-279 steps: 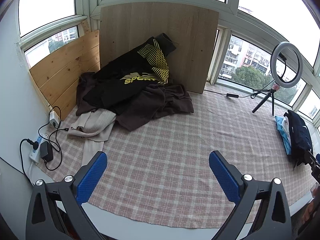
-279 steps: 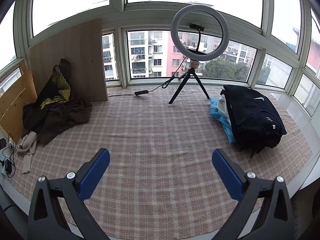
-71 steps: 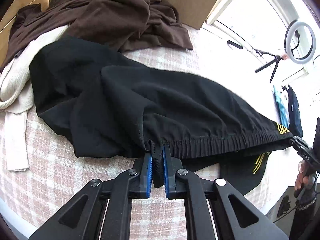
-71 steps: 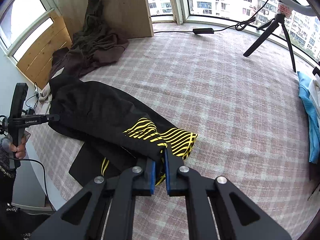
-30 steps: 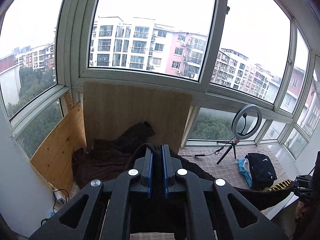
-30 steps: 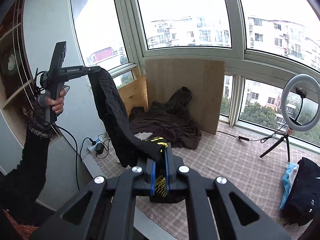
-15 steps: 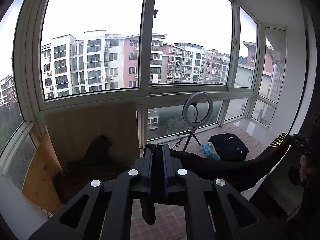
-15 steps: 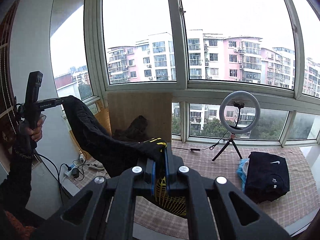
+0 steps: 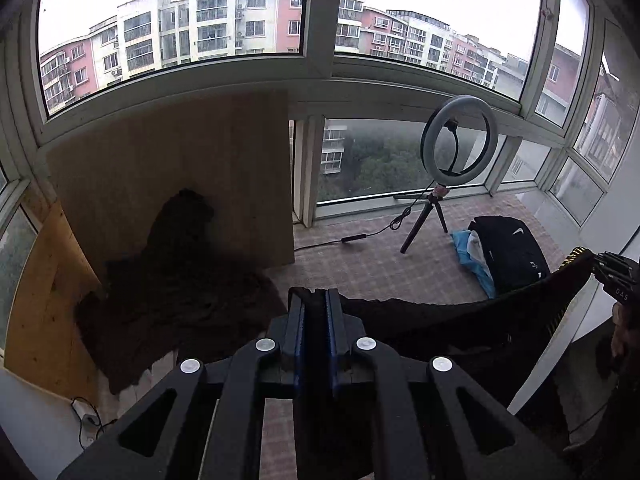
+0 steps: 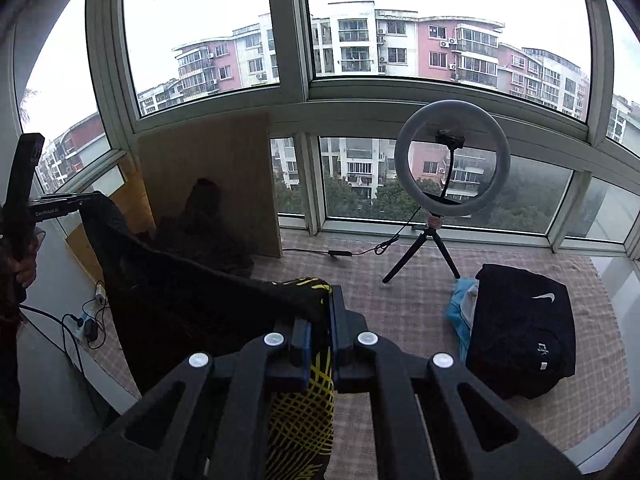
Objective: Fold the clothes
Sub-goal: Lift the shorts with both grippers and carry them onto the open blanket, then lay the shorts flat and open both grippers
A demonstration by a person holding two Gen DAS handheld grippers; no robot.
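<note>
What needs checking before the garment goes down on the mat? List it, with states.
1. Left gripper shut on the black garment: ok.
2. Right gripper shut on the garment's yellow-printed end: ok.
3. Garment off the mat and spanning both grippers: ok.
4. Garment flat, no twist: cannot tell; it sags and hangs below both grippers.
5. Bare mat in the middle for laying it: ok.
6. Landing spot apart from the brown pile, the ring light and the folded stack: ok.
</note>
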